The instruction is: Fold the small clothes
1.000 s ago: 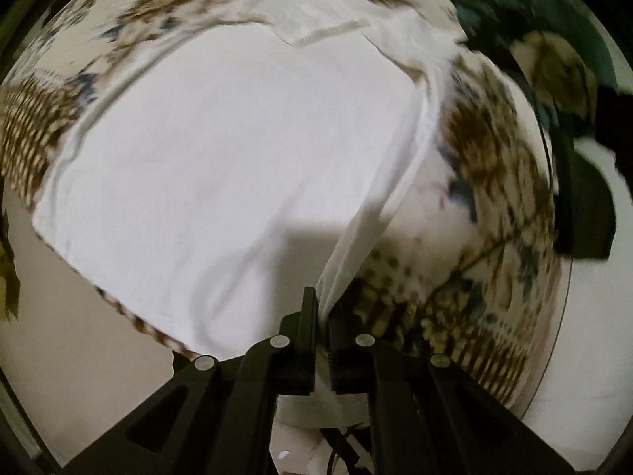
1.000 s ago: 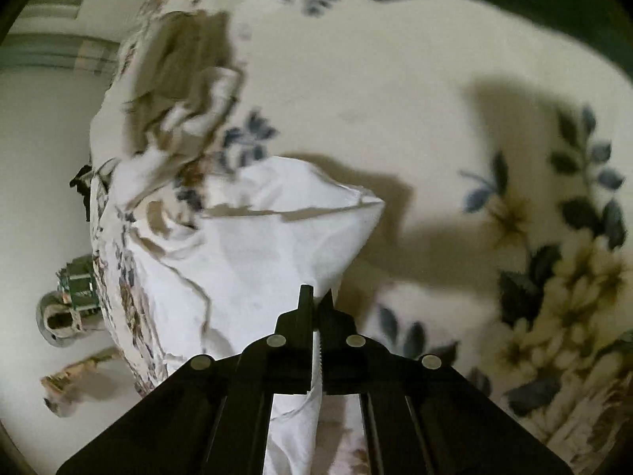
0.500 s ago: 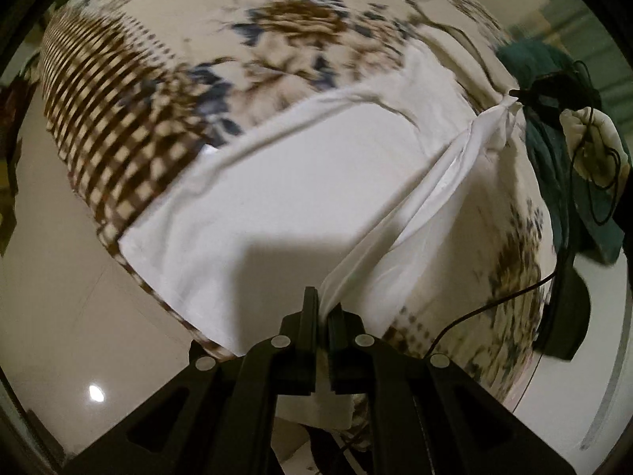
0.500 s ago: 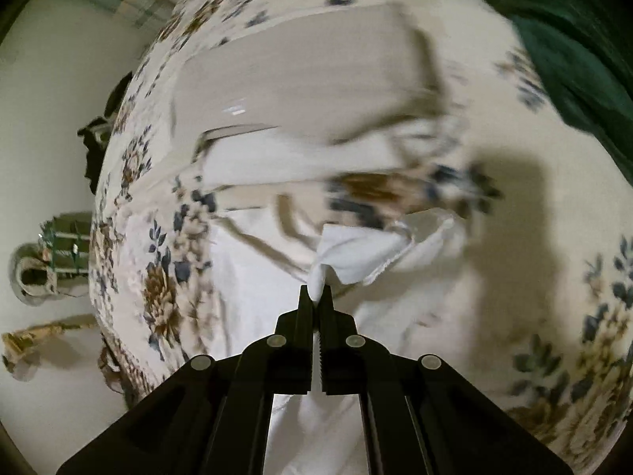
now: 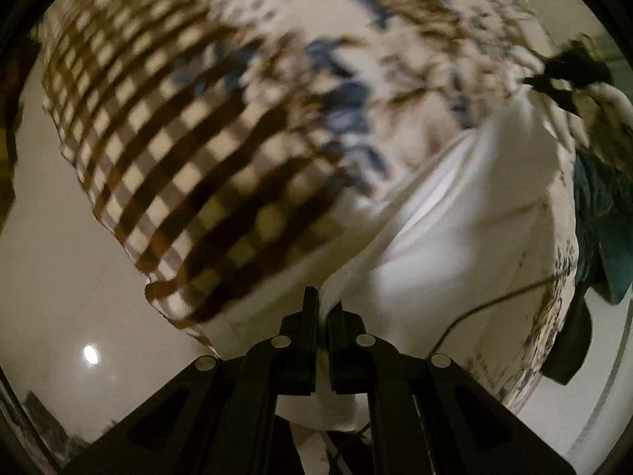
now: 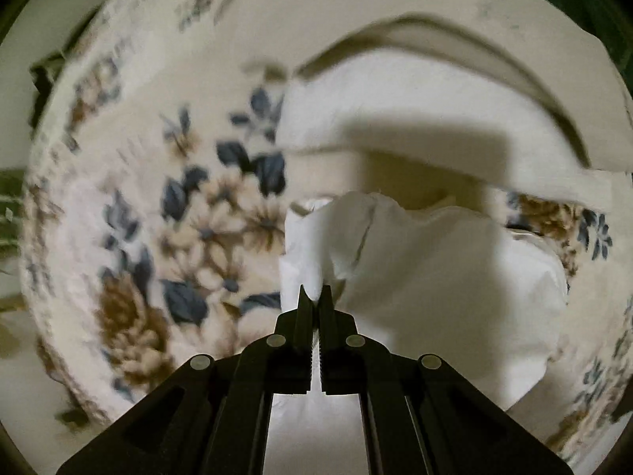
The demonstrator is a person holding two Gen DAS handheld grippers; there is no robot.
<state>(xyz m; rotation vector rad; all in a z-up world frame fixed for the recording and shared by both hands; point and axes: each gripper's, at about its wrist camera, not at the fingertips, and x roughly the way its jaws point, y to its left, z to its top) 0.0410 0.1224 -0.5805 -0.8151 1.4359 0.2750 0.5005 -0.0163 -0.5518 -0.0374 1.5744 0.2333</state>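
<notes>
Left wrist view, nearest first: left gripper clenched on a bunched edge of the white garment, cloth pinched between the jaws and spilling below them. Ahead and to the right of the tips, the garment running up in a taut ridge toward the far right, blurred. Ahead and to the left, bedspread with brown check border, then blue and brown flowers farther off. Beyond the bed edge on the left, pale floor; far right, a dark green cloth and a thin black cable.

Right wrist view: right gripper pinching another crumpled corner of the same garment, fabric gripped right at the tips and billowing to the right of them. Farther ahead, a folded white layer lying on the floral spread, gripper shadow across it.

Judged step: carrying the two held corners over to lay one half of the garment onto the other. To do well: keep both pinches firm, hold the edge between them lightly taut and level, lower both corners together onto the far layer, match edges before releasing, avoid dragging the lower layer or snagging the cable.
</notes>
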